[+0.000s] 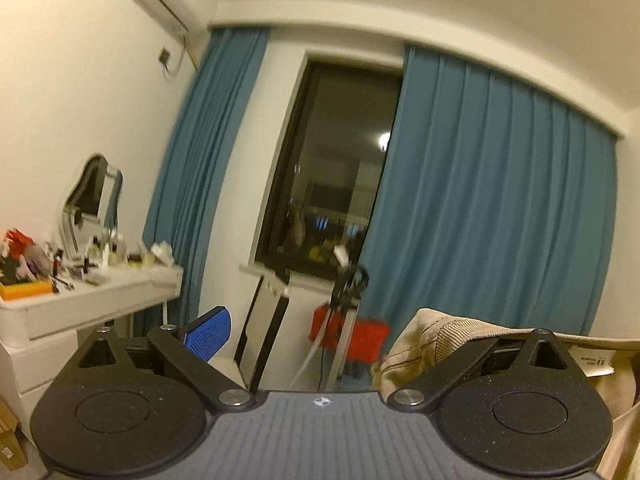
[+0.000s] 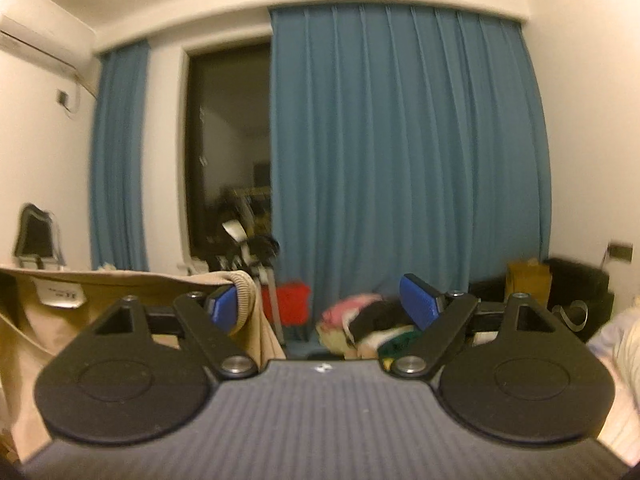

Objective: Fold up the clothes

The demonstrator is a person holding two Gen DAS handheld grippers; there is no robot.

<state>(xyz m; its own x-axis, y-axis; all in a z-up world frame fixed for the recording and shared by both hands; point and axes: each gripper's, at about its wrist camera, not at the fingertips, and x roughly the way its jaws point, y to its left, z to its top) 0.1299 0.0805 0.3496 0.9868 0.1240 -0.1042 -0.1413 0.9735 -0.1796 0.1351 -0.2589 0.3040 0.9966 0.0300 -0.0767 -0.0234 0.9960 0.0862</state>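
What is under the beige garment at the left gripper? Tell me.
The beige garment drapes over the left gripper's right side, hiding that pad. The other blue pad shows bare.

Both tools look alike: the left gripper (image 1: 320, 332) and right gripper (image 2: 324, 304) have matte black linkage arms, round black discs, silver screws, ribbed grey bodies and blue textured pads (image 2: 420, 306).
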